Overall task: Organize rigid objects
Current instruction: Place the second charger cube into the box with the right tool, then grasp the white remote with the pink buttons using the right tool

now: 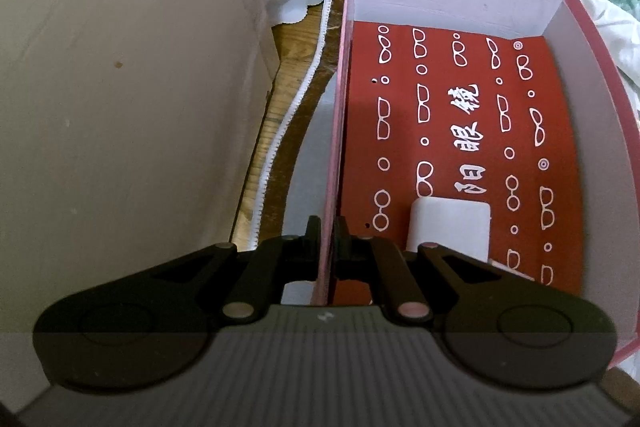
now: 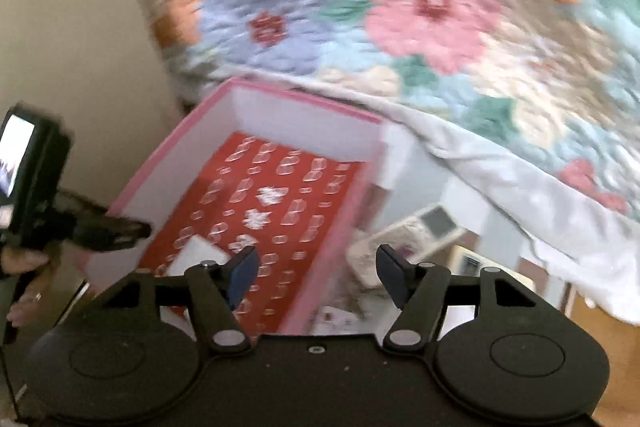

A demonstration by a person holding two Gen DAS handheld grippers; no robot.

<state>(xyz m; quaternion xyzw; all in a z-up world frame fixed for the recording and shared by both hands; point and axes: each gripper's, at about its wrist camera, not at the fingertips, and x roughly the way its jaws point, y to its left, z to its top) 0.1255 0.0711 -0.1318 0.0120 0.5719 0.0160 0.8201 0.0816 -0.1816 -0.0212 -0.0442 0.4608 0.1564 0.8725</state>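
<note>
A pink box (image 1: 592,27) with white inner walls stands open, and a red sheet (image 1: 460,115) printed with white spectacles lies on its floor. A small white block (image 1: 450,227) lies on the sheet at the near end. My left gripper (image 1: 329,227) is shut on the box's left wall, one finger inside and one outside. In the right wrist view the same box (image 2: 304,99) and white block (image 2: 196,253) show below. My right gripper (image 2: 318,273) hangs open above the box's right wall with nothing between its fingers. The left gripper (image 2: 132,229) shows pinching the wall at the left.
A cream handset with a grey screen (image 2: 420,227) and other small items lie right of the box. A flowered quilt (image 2: 420,7) with a white sheet hangs close behind. A beige wall (image 1: 120,87) rises on the left. A person's hand (image 2: 24,267) holds the left gripper's handle.
</note>
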